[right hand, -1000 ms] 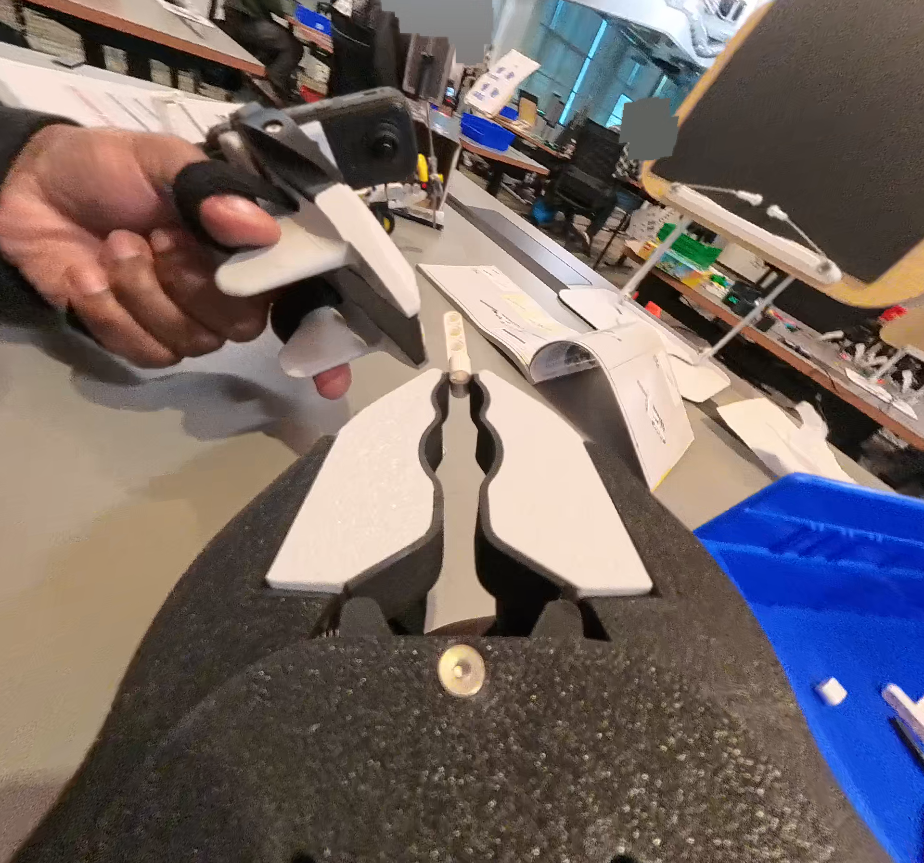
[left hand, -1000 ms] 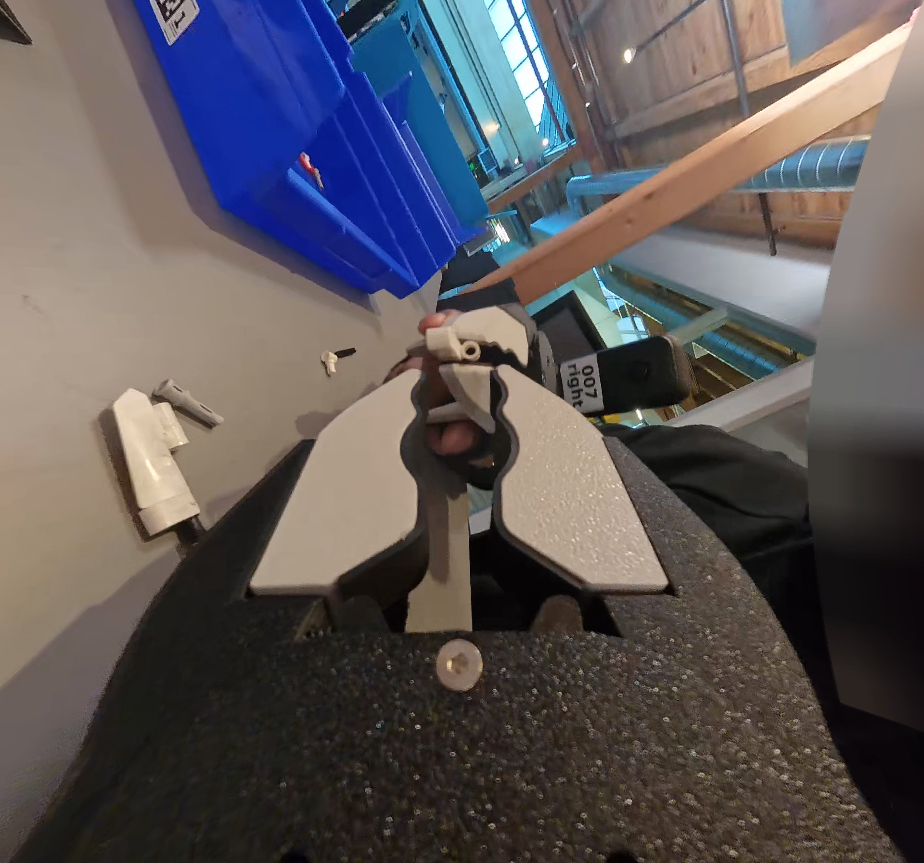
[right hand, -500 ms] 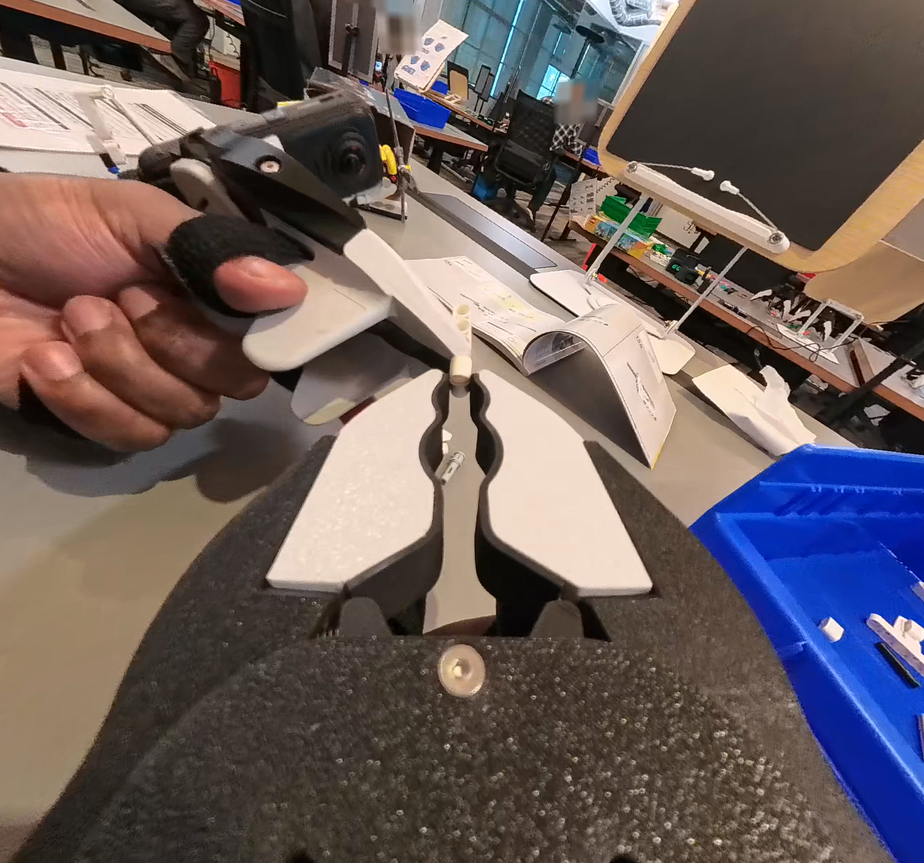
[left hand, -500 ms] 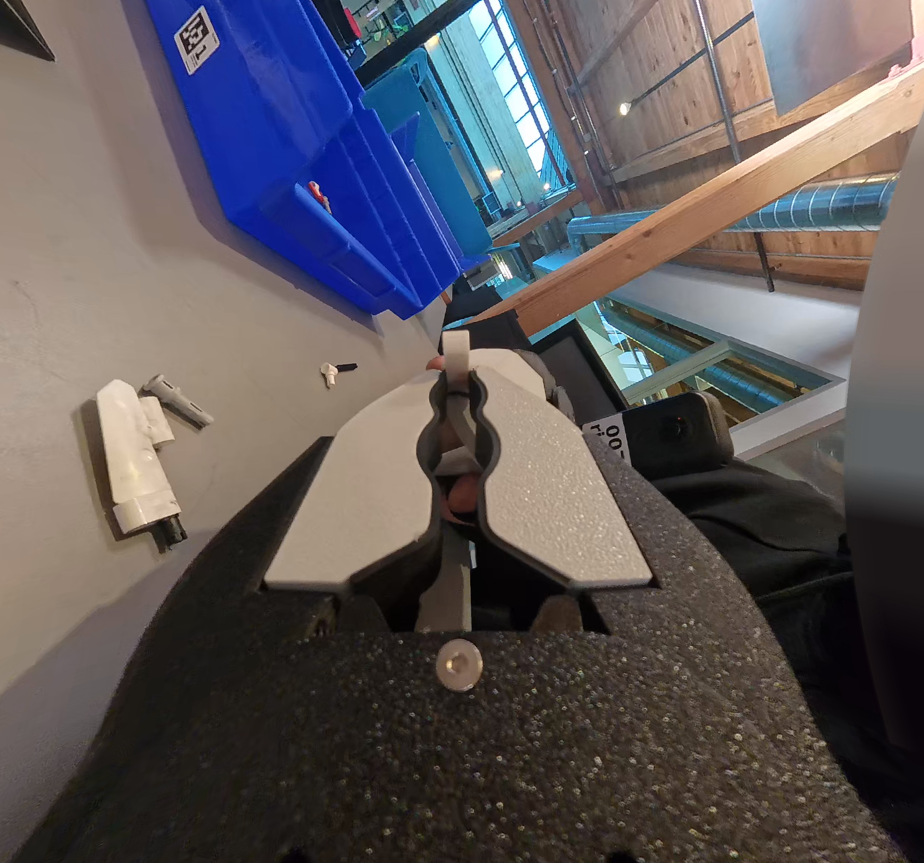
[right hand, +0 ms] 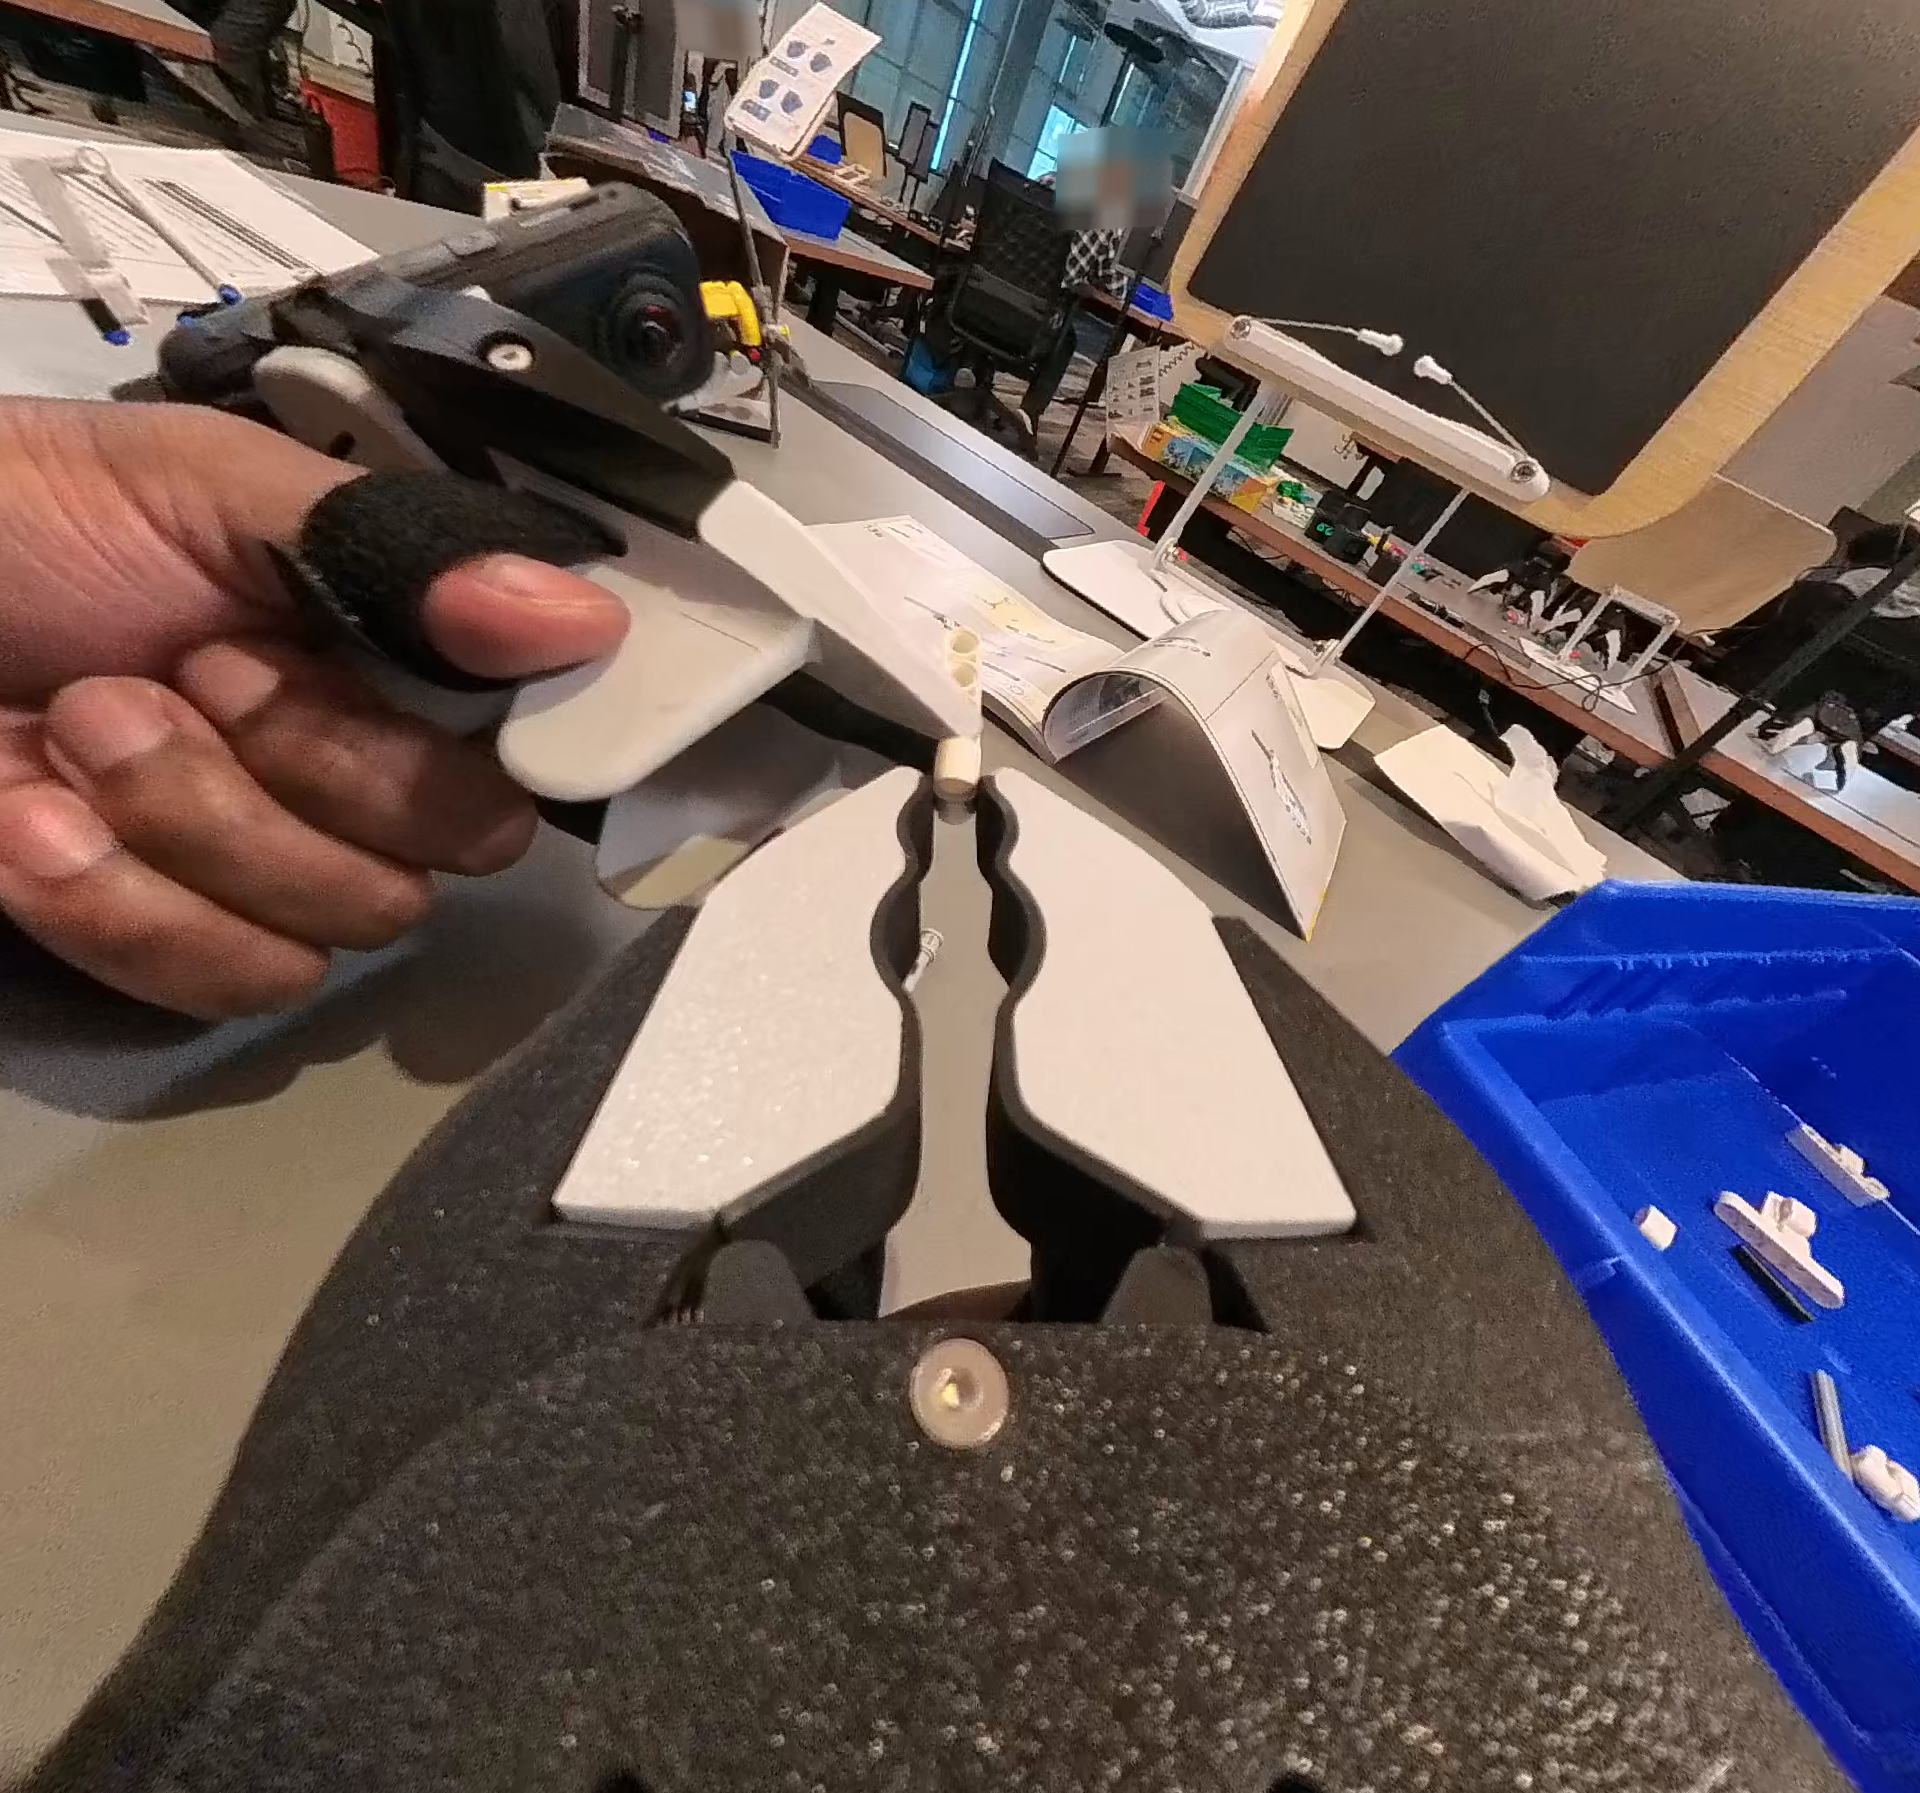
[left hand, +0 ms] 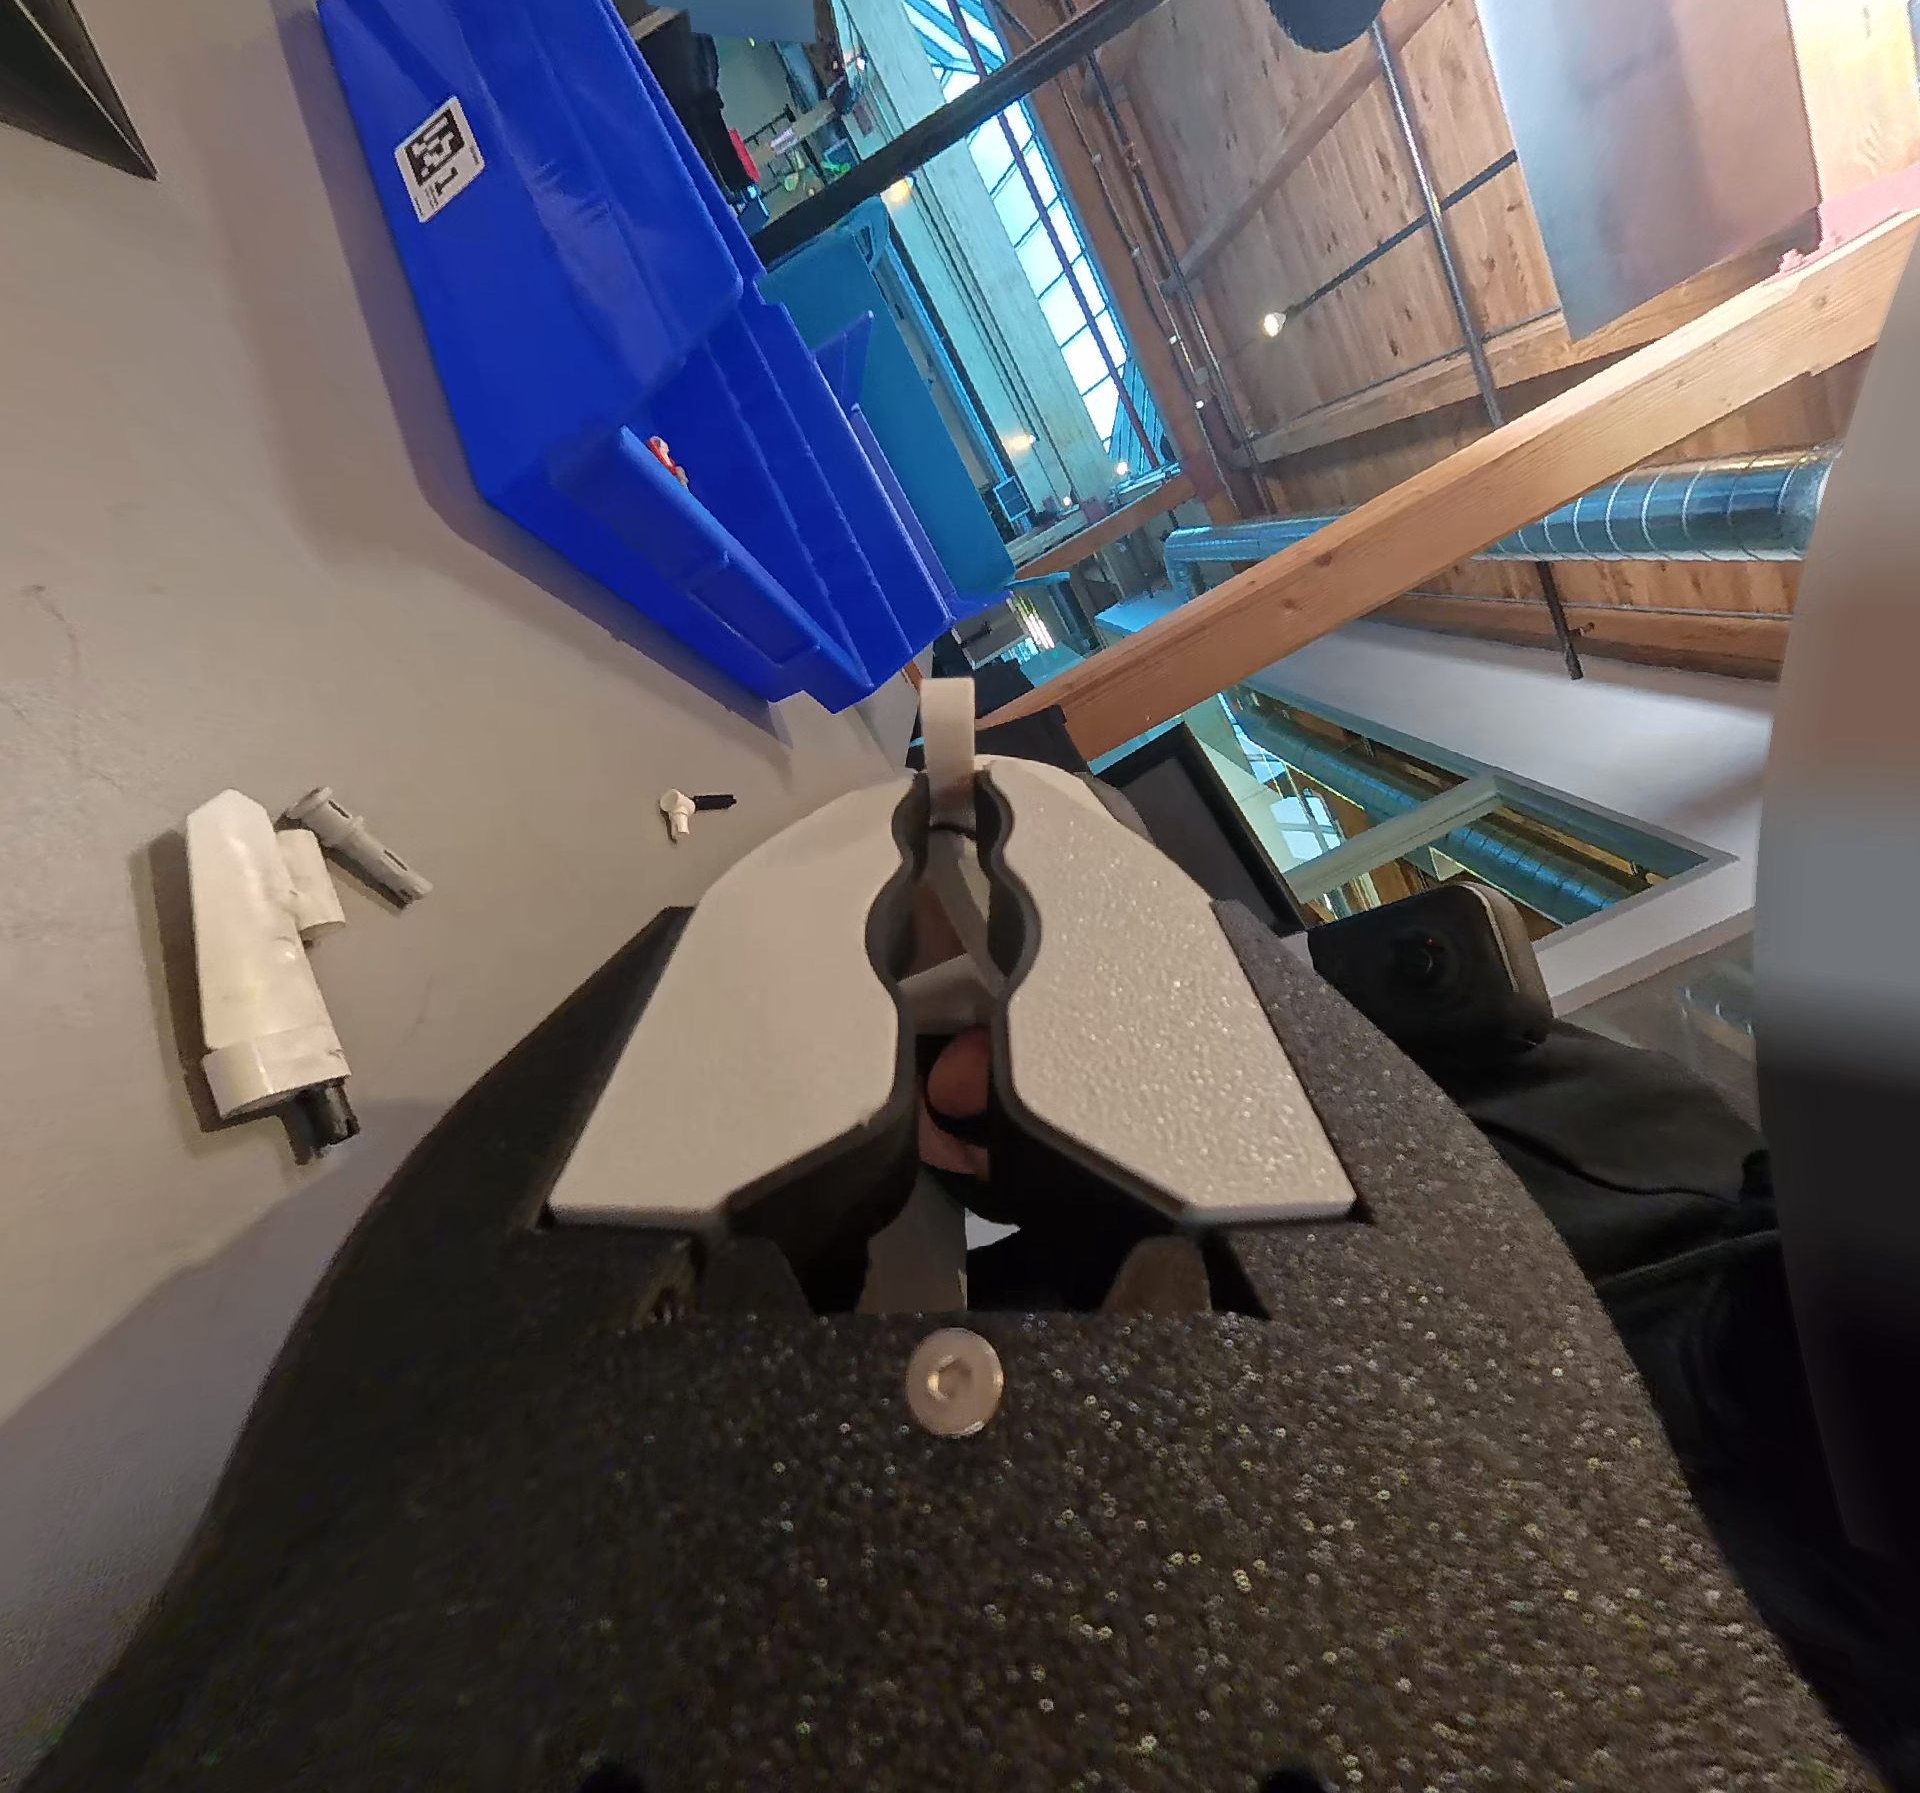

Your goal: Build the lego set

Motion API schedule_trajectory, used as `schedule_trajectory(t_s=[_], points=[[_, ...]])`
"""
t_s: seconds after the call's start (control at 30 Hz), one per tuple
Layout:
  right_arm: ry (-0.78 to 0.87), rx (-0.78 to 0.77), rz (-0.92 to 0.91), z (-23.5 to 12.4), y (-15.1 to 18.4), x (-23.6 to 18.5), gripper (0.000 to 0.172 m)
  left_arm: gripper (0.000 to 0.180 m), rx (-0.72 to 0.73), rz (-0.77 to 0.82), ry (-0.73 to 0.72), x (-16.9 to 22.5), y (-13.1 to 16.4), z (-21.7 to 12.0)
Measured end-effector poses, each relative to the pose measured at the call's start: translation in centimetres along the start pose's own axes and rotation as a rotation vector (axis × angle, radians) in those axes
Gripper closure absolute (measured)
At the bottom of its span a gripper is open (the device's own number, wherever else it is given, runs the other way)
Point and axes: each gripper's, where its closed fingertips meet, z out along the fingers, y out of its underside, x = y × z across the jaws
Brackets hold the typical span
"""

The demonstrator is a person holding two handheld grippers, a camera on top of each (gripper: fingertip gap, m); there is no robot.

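Left gripper (left hand: 951,793) jaws clamped on white beam (left hand: 950,727), blue bin (left hand: 582,309) beyond, white part (left hand: 255,964) on table (left hand: 156,600)

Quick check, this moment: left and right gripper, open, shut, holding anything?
Left gripper: shut on the white beam.
Right gripper: shut on a small white connector, right below the beam's end.

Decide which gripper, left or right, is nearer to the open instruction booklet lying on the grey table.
Left. The left gripper reaches in just in front of the booklet, its tips close to the pages. The right gripper sits a little further back, toward the camera.
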Motion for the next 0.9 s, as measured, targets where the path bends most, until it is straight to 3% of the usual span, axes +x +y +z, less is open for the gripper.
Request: schedule_trajectory(t_s=[0.37, 0.43, 0.7, 0.9], points=[[-0.029, -0.017, -0.03, 0.2, 0.2, -1.3, 0.158, 0.172, -0.024, 0.059, -0.027, -0.3, 0.0, -0.4], [-0.084, -0.001, -0.049, 0.1, 0.1, -1.6, 0.156, 0.172, -0.054, 0.069, -0.032, -0.4, 0.0, -0.5], [-0.374, 0.119, -0.304, -1.5, -0.1, -1.8, 0.119, 0.172, -0.273, 0.058, 0.017, 0.2, 2.3, -0.5], [-0.519, 0.161, -0.363, -1.7, 0.5, -2.6, 0.117, 0.173, -0.441, 0.048, 0.075, 0.9, 5.1, -0.1]])
